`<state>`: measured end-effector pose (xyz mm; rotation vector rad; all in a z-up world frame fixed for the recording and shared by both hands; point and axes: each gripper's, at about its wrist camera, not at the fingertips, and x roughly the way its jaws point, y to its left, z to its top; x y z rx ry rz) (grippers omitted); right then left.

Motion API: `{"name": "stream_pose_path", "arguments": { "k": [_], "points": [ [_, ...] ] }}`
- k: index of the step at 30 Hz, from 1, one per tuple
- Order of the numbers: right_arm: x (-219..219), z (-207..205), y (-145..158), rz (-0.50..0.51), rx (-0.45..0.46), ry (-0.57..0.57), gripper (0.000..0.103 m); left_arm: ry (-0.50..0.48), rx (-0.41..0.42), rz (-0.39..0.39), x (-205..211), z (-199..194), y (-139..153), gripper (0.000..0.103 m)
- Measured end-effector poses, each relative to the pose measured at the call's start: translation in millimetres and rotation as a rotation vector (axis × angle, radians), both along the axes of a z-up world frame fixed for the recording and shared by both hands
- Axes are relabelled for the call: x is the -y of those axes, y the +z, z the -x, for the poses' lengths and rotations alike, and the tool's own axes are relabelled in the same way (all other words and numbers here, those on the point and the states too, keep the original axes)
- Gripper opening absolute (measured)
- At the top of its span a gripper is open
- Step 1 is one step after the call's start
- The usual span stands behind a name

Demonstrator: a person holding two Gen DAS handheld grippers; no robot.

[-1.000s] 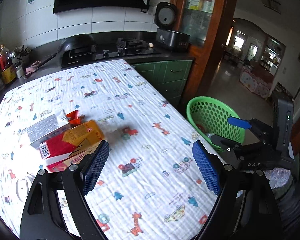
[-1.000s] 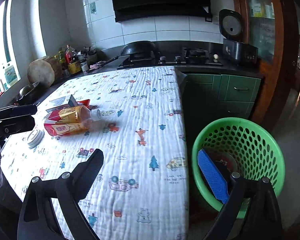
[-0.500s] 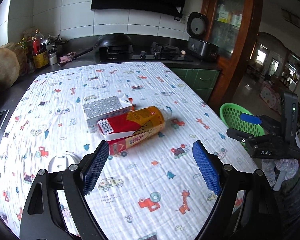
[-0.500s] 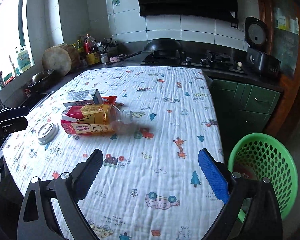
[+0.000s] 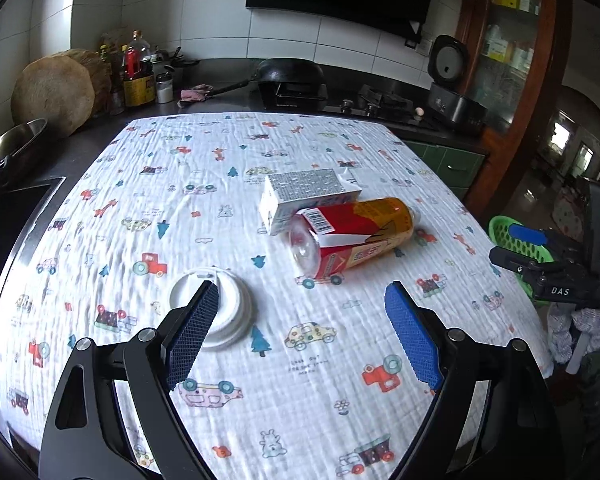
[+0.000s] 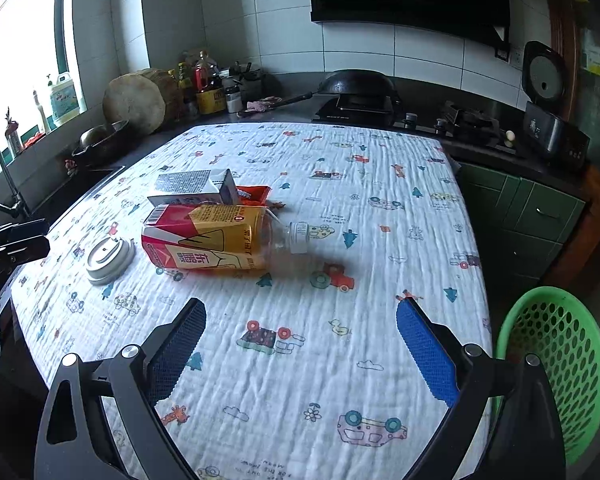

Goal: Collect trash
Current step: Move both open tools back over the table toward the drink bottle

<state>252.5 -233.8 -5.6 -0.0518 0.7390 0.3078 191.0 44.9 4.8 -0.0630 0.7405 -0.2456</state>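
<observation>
Near the worktop's (image 6: 380, 360) left edge a white lid (image 6: 110, 260) is seen, then a carton (image 6: 192, 190) touching a lying bottle (image 6: 216, 242) toward the middle. Off its right edge a green basket (image 6: 556, 368) stands. Left tool (image 5: 300, 332) and right tool (image 6: 300, 344) are held open, empty.

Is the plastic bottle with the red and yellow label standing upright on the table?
No, the clear plastic bottle with the red and yellow label lies on its side on the printed tablecloth.

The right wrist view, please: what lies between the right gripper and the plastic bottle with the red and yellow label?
Only bare printed cloth separates the open right gripper from the lying bottle.
</observation>
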Motion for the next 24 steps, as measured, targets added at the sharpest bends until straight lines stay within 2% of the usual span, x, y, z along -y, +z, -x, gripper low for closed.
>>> {"name": "stream_pose_path", "arguments": {
  "k": [8, 15, 24],
  "points": [
    [-25.5, -15.7, -4.9, 0.008, -0.016, 0.051, 0.093, 0.063, -0.012, -0.018, -37.5, 5.5, -7.1, 0.084],
    [-48.3, -39.9, -12.8, 0.022, -0.043, 0.102, 0.093, 0.115, -0.039, -0.004, -66.3, 2.1, -16.2, 0.086],
    [-78.2, -78.8, -19.9, 0.132, -0.076, 0.253, 0.093, 0.113, -0.060, -0.014, -80.7, -3.7, -28.8, 0.086]
  ]
}}
